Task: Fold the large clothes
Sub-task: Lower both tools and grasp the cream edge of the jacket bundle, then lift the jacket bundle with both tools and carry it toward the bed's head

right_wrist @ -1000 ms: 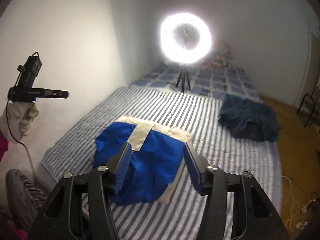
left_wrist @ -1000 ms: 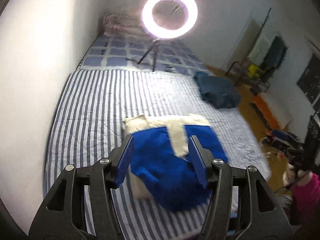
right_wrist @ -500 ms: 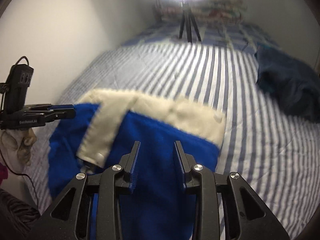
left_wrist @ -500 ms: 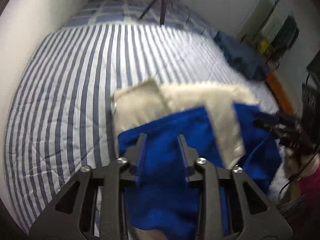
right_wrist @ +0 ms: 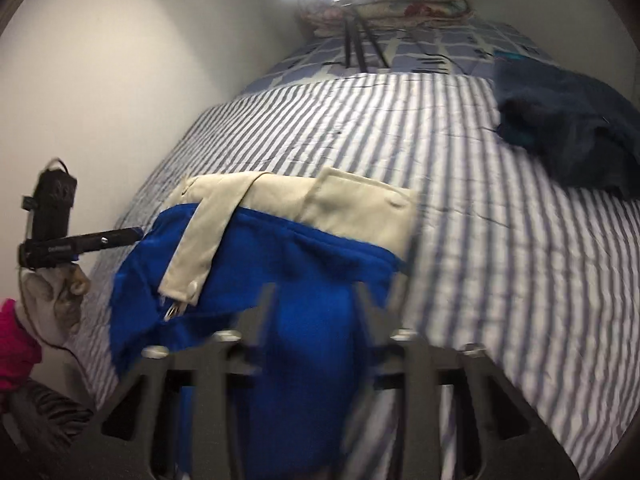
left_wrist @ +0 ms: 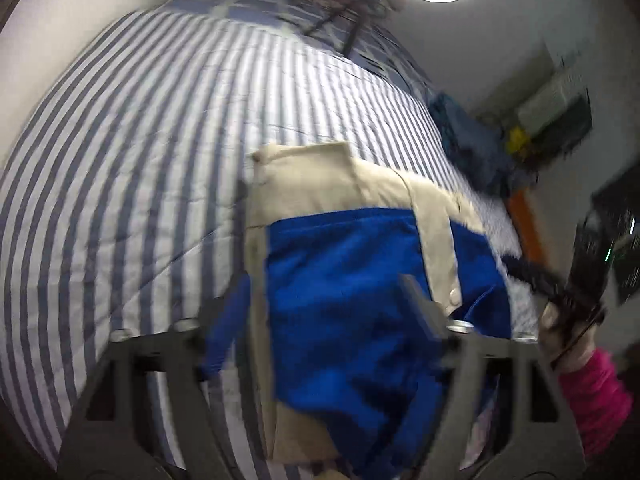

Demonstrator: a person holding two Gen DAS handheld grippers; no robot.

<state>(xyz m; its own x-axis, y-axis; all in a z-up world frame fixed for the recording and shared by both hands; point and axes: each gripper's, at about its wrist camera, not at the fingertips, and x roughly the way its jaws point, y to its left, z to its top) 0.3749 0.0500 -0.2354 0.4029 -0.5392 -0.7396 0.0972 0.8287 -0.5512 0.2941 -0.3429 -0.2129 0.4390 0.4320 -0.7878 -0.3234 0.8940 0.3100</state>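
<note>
1. The left gripper (left_wrist: 324,312) is seen spread wide, its jaws having just been opening, with the blue-and-cream garment (left_wrist: 340,280) lying between them, ungripped.
2. The right gripper (right_wrist: 316,304) is likewise released above the blue cloth, jaws just opened.
3. The garment is spread on the striped bed (right_wrist: 500,240).
4. A dark blue garment (right_wrist: 568,136) is heaped farther back.

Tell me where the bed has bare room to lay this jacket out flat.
Bare striped sheet lies between the wall and the blue jacket, and more between the jacket and the tripod. It is crowded at the dark clothes and the far bedding.
</note>
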